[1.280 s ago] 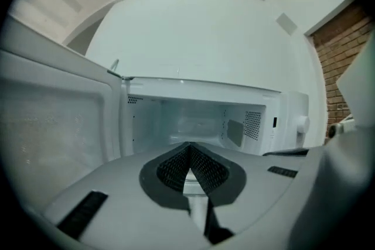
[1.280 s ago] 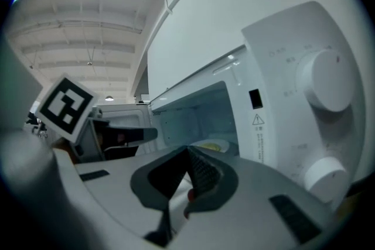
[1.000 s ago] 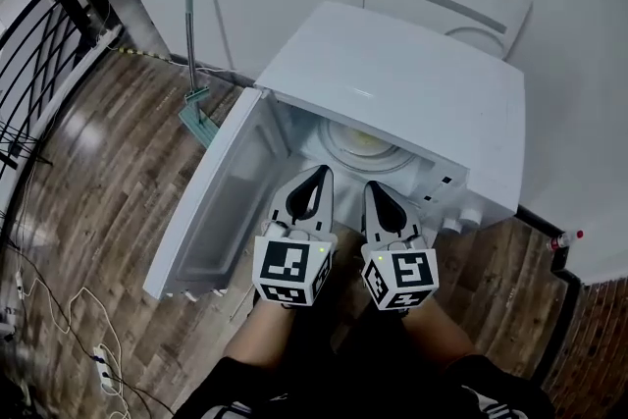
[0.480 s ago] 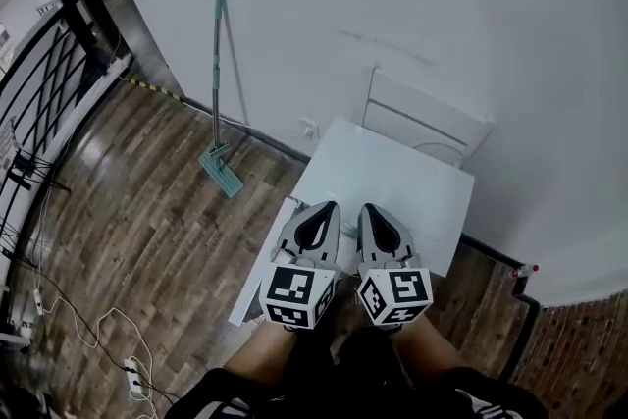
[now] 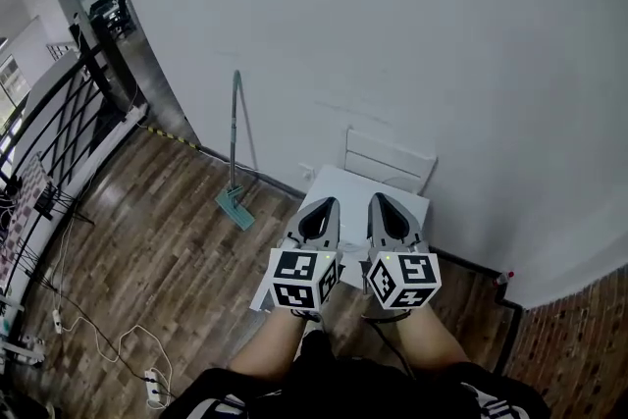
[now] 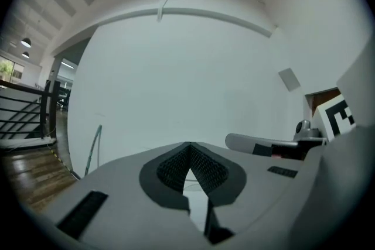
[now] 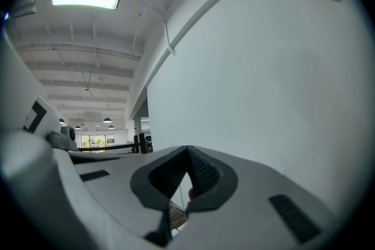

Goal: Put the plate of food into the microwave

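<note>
The white microwave stands far below on the wooden floor, and only its top shows between and beyond my grippers. A sliver of its open door sticks out at the left. The plate of food is hidden. My left gripper and right gripper are held high, side by side, both shut and empty. In the left gripper view the jaws meet at the tip before a bare white wall. In the right gripper view the right gripper points level at the same wall.
A mop leans on the white wall left of the microwave. A white slatted panel stands behind it. A black railing runs at the far left, cables and a power strip lie on the floor, and a red-capped bottle lies at the right.
Both grippers and the head camera have risen far above the microwave. Its open cavity with the plate was in view a second ago; now it looks small and far below.
</note>
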Demonstrator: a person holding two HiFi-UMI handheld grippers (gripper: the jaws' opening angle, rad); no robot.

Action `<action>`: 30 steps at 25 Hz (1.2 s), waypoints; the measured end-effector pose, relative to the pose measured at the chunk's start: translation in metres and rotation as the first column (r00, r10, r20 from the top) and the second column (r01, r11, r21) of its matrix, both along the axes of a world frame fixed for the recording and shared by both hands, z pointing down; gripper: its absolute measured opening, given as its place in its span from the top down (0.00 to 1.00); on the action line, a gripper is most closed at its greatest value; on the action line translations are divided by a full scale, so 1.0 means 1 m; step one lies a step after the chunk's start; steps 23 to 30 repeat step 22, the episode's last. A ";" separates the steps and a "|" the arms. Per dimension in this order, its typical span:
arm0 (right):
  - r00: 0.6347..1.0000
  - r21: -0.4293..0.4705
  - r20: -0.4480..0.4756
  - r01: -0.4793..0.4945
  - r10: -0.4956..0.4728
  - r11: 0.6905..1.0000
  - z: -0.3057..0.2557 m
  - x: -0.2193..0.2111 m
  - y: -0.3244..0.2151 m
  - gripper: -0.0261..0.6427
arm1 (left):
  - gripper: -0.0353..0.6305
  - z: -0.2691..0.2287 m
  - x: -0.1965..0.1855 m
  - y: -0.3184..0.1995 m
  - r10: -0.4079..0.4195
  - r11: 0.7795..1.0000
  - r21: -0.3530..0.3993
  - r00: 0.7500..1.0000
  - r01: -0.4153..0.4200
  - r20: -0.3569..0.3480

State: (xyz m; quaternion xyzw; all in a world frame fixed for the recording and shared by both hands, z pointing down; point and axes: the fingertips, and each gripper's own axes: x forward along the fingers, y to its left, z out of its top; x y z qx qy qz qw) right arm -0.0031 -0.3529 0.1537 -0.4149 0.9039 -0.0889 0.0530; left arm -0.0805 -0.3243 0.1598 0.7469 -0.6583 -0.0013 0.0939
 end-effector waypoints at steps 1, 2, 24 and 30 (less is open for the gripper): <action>1.000 0.001 0.003 -0.010 0.010 1.000 -0.004 0.008 0.005 0.94 | 0.95 -0.001 0.006 0.007 -0.001 1.000 -0.002 1.000 0.001 -0.001; 1.000 0.003 0.006 -0.015 0.015 1.000 -0.007 0.016 0.010 0.94 | 0.95 -0.002 0.013 0.014 0.005 1.000 -0.005 1.000 -0.005 -0.004; 1.000 0.065 -0.014 0.029 -0.028 0.997 -0.036 0.060 0.082 0.94 | 0.95 -0.040 0.059 0.091 -0.015 0.998 0.063 1.000 0.015 -0.001; 1.000 0.065 -0.014 0.029 -0.028 0.997 -0.036 0.060 0.082 0.94 | 0.95 -0.040 0.059 0.091 -0.015 0.998 0.063 1.000 0.015 -0.001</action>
